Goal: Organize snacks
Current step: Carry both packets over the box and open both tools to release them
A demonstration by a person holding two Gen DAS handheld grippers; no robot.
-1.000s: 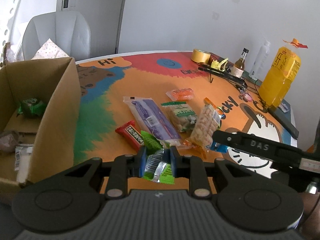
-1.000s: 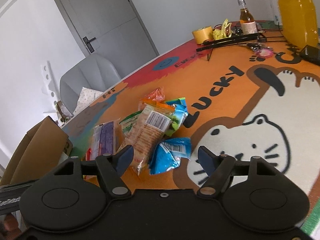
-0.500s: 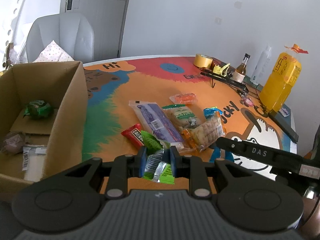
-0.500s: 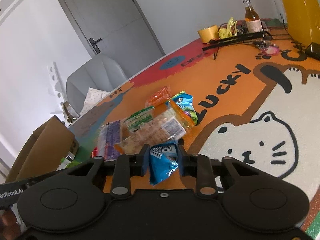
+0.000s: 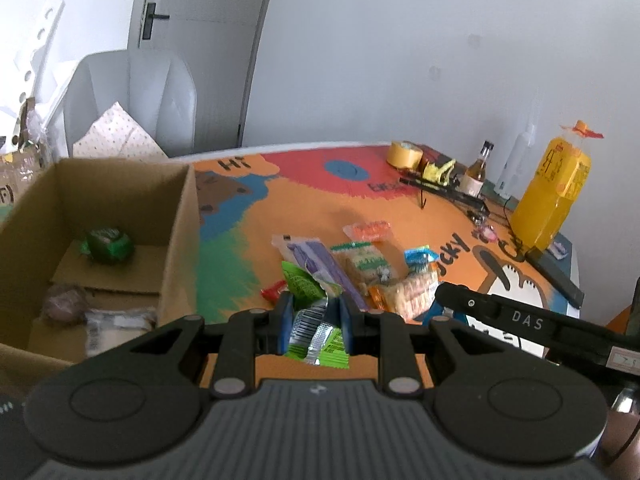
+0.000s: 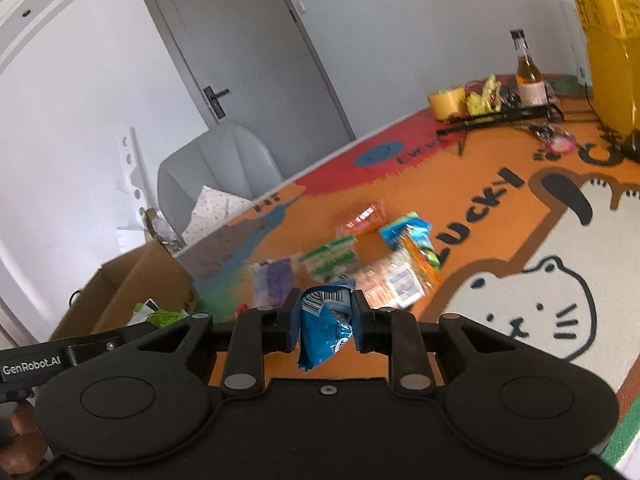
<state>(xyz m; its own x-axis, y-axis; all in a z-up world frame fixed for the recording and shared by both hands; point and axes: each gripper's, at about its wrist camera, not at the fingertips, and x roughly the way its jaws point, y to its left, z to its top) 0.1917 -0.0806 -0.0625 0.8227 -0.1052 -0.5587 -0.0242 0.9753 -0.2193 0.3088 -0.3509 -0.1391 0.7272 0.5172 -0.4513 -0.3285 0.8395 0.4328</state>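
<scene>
My left gripper (image 5: 314,314) is shut on a green snack packet (image 5: 310,304) and holds it above the mat, right of the open cardboard box (image 5: 176,248). The box holds a green packet (image 5: 107,245) and a few other wrapped snacks. My right gripper (image 6: 325,320) is shut on a blue snack packet (image 6: 325,330), lifted off the mat. Several snacks lie in a pile on the mat: a purple pack (image 5: 316,258), a green-white pack (image 5: 366,264), an orange cracker pack (image 6: 394,280), a small orange packet (image 6: 362,218) and a blue-green packet (image 6: 412,232). The box also shows in the right wrist view (image 6: 132,280).
A tall orange juice bottle (image 5: 550,196), a small glass bottle (image 5: 476,170), a yellow tape roll (image 5: 404,155) and a black stand (image 5: 448,192) stand at the table's far right. A grey chair (image 5: 132,100) is behind the box. The right gripper's body (image 5: 520,322) shows at the left view's right.
My right gripper closed on the blue packet and lifted it. My left gripper rose with the green packet; the box now sits lower in its view.
</scene>
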